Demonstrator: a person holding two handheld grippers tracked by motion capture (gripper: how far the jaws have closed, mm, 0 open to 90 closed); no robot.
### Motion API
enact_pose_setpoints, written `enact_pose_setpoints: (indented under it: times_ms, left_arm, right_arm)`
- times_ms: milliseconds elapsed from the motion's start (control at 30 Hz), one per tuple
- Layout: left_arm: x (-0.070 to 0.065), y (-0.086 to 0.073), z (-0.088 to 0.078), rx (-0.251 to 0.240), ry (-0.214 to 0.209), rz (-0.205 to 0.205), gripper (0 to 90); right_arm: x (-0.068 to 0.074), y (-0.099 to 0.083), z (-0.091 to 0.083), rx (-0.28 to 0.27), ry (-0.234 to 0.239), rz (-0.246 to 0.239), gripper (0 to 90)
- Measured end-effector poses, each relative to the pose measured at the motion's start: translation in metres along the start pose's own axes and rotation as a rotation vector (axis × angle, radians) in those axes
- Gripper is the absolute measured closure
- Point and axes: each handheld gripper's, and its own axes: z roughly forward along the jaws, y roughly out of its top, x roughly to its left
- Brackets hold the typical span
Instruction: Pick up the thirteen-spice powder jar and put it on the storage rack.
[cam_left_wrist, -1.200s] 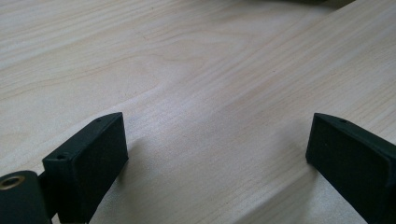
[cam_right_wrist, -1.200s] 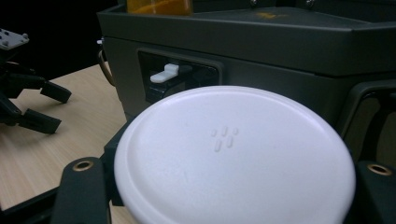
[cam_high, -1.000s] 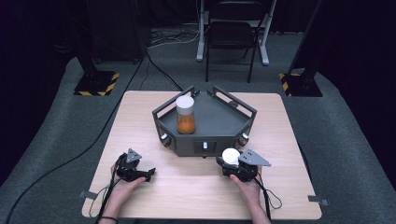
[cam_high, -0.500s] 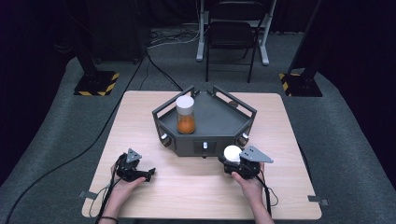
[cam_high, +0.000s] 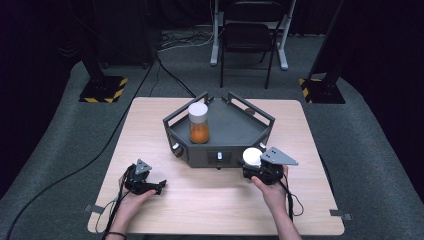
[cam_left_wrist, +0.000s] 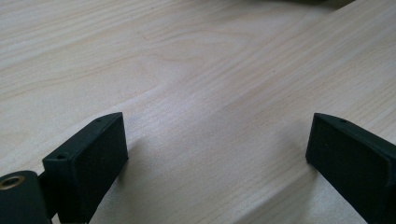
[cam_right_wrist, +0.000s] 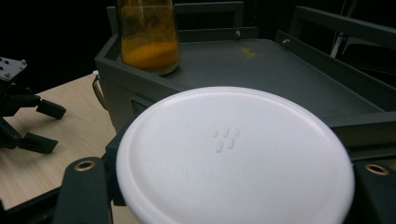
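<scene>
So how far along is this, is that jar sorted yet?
Partly. The white lid is already picked up, clamped in the right gripper beside the grey tray. The jar of orange powder stands upright in the tray. The left gripper rests open on the table. Probably still left: fitting the lid.

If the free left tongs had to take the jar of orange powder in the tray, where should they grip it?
Probably the jar by its straight glass side below the white cap, coming in level from the tray's near-left edge. It stands upright, and the left tongs rest open on that side of the table.
</scene>
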Motion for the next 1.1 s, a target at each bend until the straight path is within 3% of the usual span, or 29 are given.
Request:
enact_pose_setpoints:
  times_ms: [733, 1100]
  left_arm:
    - [0.0, 0.0, 0.0, 0.0, 0.0, 0.0, 5.2]
    - [0.0, 0.0, 0.0, 0.0, -0.001, 0.0, 5.2]
  right_arm:
    - [-0.011, 0.048, -0.008, 0.028, -0.025, -0.003, 29.7]
    - [-0.014, 0.074, -0.008, 0.012, -0.044, -0.012, 29.7]
